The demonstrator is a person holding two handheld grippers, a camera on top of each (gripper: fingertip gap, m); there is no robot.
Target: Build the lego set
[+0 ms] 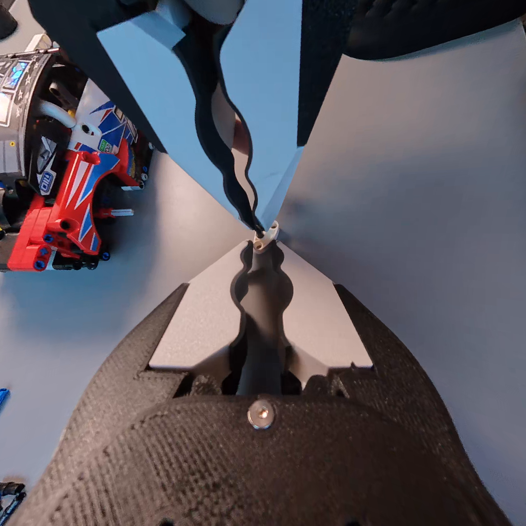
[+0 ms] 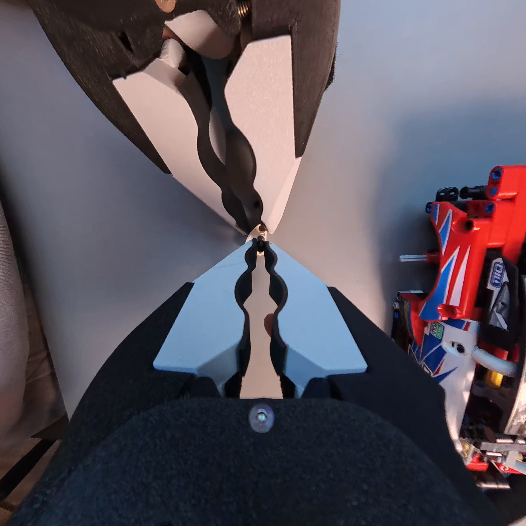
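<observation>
Two grippers meet tip to tip: left gripper [image 1: 263, 247] pinching a white connector [image 1: 267, 237], right gripper [image 2: 259, 244] nipping a black pin [image 2: 260, 238] into it, with the car [image 1: 71, 182] at nine o'clock; next, I judge, a straight push.

Plain tabletop [image 1: 427, 199] bearing a half-built toy car [image 1: 71, 185]; place unclear

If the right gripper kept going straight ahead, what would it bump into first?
Almost at once, the small white piece the left gripper grips: the right gripper, pinching a tiny black pin, points tip to tip at it. Depth is unclear.
</observation>
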